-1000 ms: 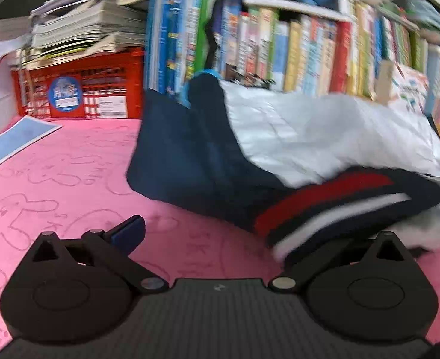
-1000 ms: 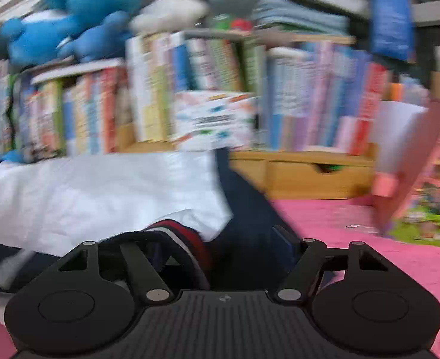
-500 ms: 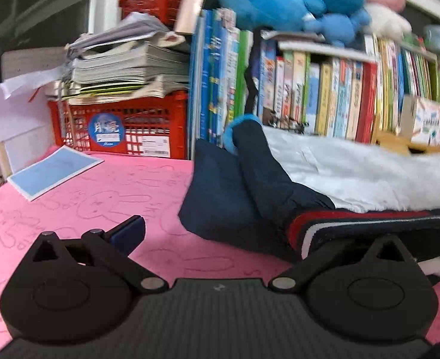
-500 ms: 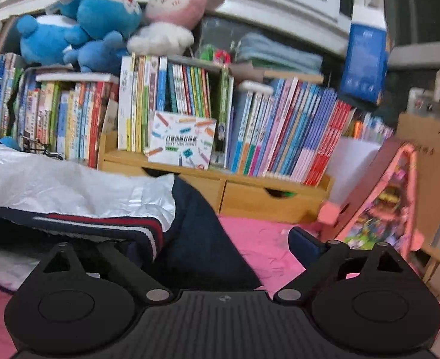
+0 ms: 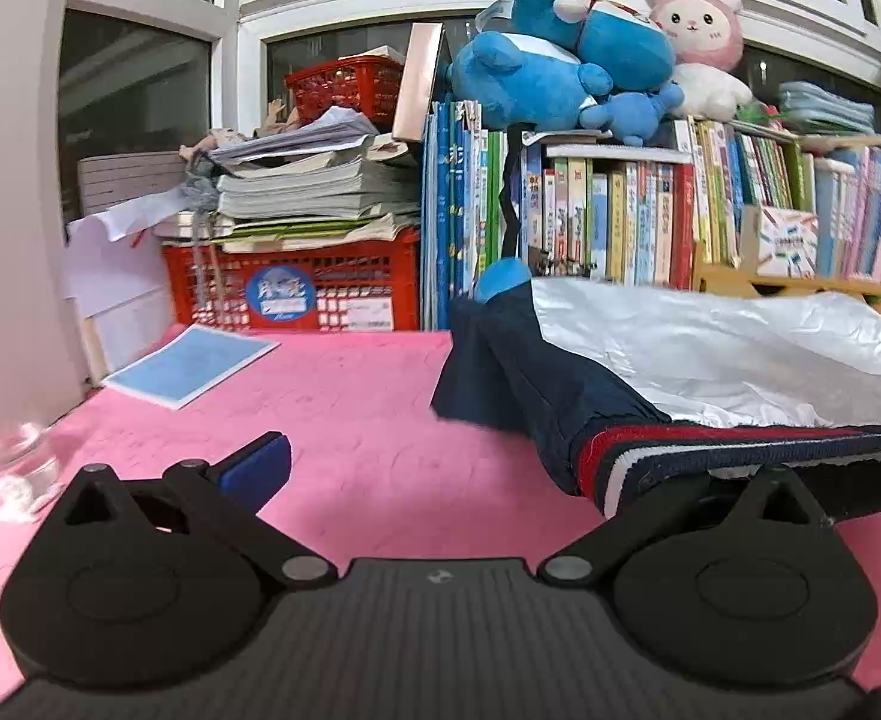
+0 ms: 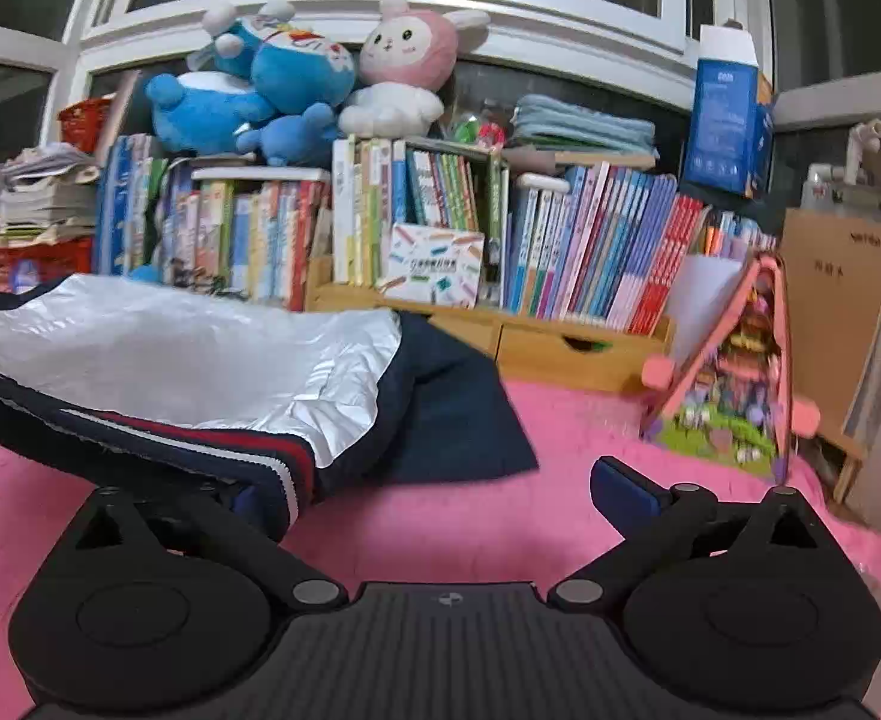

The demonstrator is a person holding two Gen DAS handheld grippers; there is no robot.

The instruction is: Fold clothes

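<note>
A navy jacket (image 5: 536,384) with silver-white lining (image 5: 710,354) lies on the pink table cover (image 5: 350,396). Its red, white and navy striped hem (image 5: 632,456) drapes over the right finger of my left gripper (image 5: 470,471), which stands wide open; the blue left pad (image 5: 257,465) is bare. In the right wrist view the same jacket (image 6: 440,420) spreads to the left with the lining (image 6: 170,360) up. Its striped hem (image 6: 272,468) rests across the left finger of my right gripper (image 6: 431,489), also open, and the right pad (image 6: 620,486) is free.
Rows of books (image 6: 416,222) with plush toys (image 5: 566,78) on top line the back. A red crate (image 5: 296,294) under stacked papers and a blue sheet (image 5: 194,363) sit at left. A pink toy house (image 6: 734,378) and wooden drawers (image 6: 566,348) stand at right.
Both cameras have pulled back and tilted up, showing more shelf and window. The hem stays draped over one finger of each gripper. The right gripper's fingers have spread wider.
</note>
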